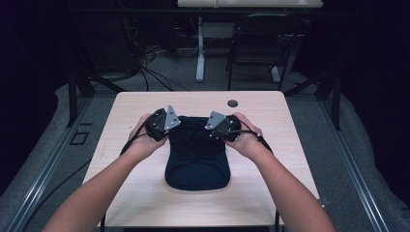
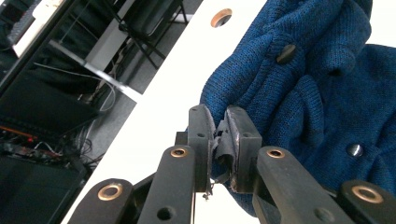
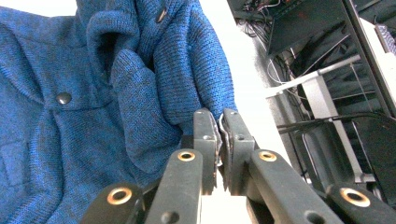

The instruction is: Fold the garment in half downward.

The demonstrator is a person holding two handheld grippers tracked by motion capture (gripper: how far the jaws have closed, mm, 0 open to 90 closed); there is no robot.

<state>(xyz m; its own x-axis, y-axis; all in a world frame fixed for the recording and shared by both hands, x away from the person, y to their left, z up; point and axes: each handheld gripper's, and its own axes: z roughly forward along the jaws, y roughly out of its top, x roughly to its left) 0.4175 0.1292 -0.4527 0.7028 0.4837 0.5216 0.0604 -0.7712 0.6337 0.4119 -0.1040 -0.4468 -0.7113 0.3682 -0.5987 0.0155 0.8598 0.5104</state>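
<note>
Blue knit garment lies flat mid-counter, snap buttons facing up. My left tongs clamped on knit fold at garment's far left edge; right tongs pinching matching fold on far right. Fabric looks soft, light, stretchy; I expect sag and slip between grips. I judge thick folded edges the best hold; avoid snaps. Lift both sides evenly or the knit will skew.

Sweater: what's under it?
The sweater lies on the table, with bare wood showing all around it. Anything else beneath is covered by the knit.
</note>
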